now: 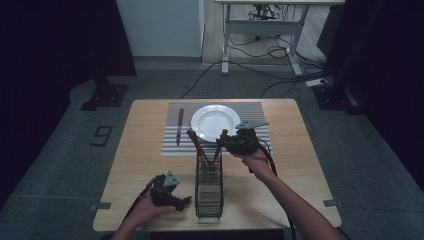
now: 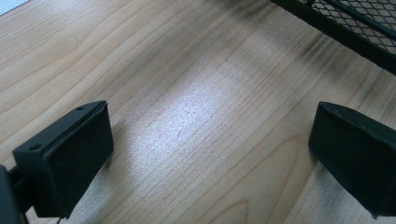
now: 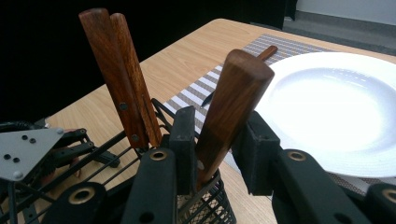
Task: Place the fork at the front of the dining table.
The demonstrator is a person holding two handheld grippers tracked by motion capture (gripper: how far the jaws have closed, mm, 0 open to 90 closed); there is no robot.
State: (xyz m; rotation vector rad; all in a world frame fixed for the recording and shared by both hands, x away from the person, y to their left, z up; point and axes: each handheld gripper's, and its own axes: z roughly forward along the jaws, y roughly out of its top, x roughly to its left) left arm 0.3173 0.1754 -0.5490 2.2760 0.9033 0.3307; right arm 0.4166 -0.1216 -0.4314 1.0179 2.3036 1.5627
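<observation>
Right gripper [image 3: 212, 140] fingers straddle wooden handle [image 3: 231, 105] standing tilted in mesh caddy [image 1: 208, 187], closed onto it or nearly. Handle's long axis runs up, leaning toward plate [image 3: 336, 100]. Left gripper [image 2: 205, 158] fingers wide, empty, over bench [image 2: 163, 84], farther off.

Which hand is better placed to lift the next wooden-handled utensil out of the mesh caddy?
Right. The right gripper already has its jaws around a wooden-handled utensil standing in the mesh caddy. The left gripper rests open over bare table beside it.
</observation>
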